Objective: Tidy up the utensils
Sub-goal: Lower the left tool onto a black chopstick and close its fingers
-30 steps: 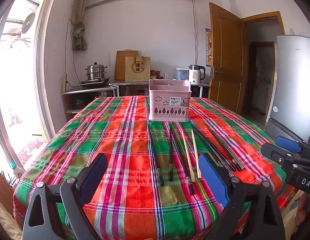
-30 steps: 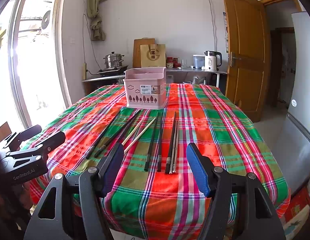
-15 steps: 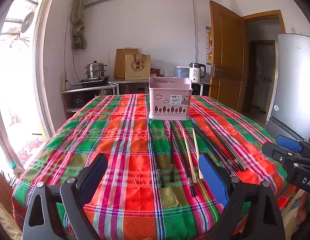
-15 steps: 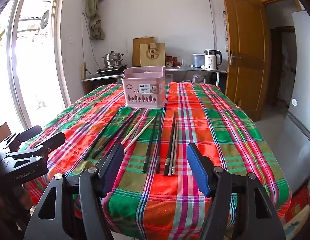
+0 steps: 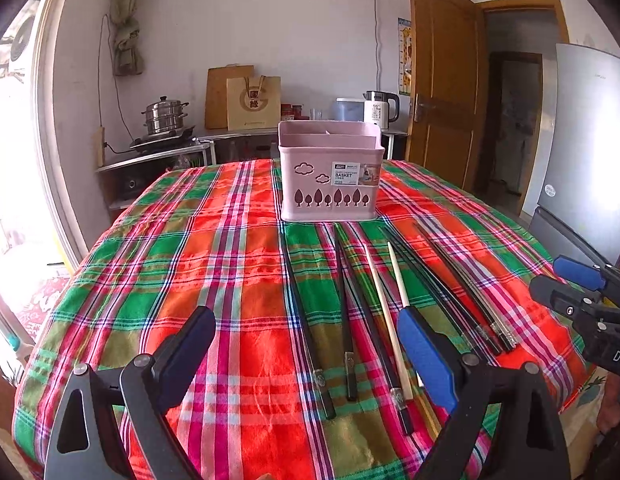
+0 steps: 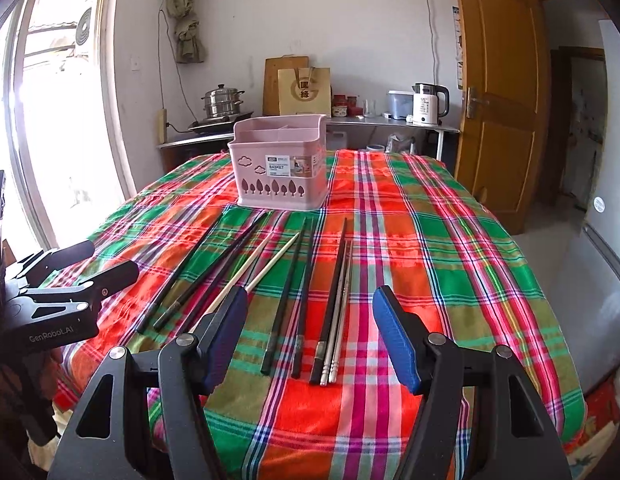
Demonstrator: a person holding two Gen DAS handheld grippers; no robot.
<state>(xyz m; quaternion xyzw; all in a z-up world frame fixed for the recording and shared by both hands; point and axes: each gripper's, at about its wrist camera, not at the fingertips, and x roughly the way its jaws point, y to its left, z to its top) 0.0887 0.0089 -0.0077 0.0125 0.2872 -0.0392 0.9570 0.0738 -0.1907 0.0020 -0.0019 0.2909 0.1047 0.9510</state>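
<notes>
Comparing against a second earlier, both wrist views shifted only slightly: the pink basket (image 5: 330,174) sat a touch lower and larger in frame, so both grippers had eased forward and up a little; nothing on the table had moved.

Left wrist view, left to right: left gripper (image 5: 306,350) at bottom centre, fingers spread wide, holding nothing. Between them and beyond lay the black chopsticks (image 5: 342,300), then the pale wooden pair (image 5: 384,304), partly behind the blue pad. Another dark set (image 5: 462,284) lay right of centre. Right gripper's side showed at the right edge.

Right wrist view: left gripper at the left edge, then right gripper (image 6: 310,332) at bottom centre, fingers also spread, empty. Black and wooden sticks fanned out left of centre; the metal pair (image 6: 338,300) lay just beside a black one at centre. Basket sat upper centre on the plaid tablecloth (image 6: 430,260), dividers visible, compartments apparently empty.

Judgement: task not started; still the approach phase, first pick pending, probably whichever stick sits between each set of fingers.
</notes>
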